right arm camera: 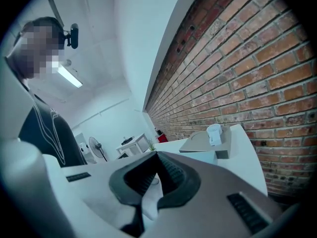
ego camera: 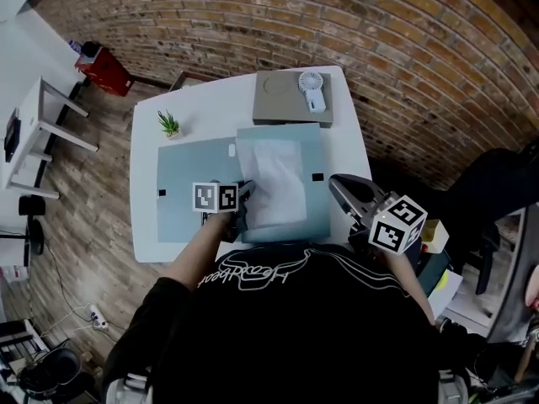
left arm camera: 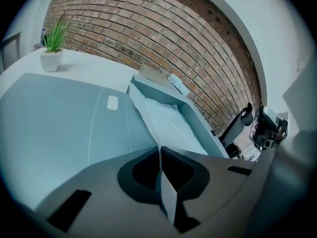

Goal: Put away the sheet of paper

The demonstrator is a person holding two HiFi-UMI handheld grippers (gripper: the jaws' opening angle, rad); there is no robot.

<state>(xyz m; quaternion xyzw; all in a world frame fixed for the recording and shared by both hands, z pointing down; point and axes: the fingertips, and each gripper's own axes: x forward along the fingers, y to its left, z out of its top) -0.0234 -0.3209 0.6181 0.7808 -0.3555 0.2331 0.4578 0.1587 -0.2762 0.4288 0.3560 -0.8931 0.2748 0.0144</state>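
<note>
Plant (ego camera: 168, 124): stands at the table's (ego camera: 349, 141) far left corner, well apart from the work. No hindrance.

Folder (ego camera: 181, 192): lies open, left cover flat, right half with a raised edge. Nothing pins it down. Judged risk: a one-sided push on the sheet could slide the whole folder across the smooth top.

Left gripper (ego camera: 244, 194): jaws pressed together on the near left corner of the sheet, with only a thin edge pinched.

Sheet of paper (ego camera: 278, 179): rests on the folder's right half, slightly skewed to its sides, with the held corner lifted.

Risk, crease or tear: likely if the corner is pulled or pushed while the rest drags on the folder.

Risk, snag: the skew could drive a far corner against the raised edge and buckle the sheet.

Risk, slip: so small a bite may let go midway.

Risk, trapped edge: closing the cover before the sheet lies square would fold it.

Grey box (ego camera: 282, 108): touches or nearly touches the folder's far edge and carries a small white fan (ego camera: 312, 91). It limits room to push the folder away.

Right gripper (ego camera: 338, 185): hangs over the table's right side, tips drawn together, nothing between them. It is free to steady the folder.
</note>
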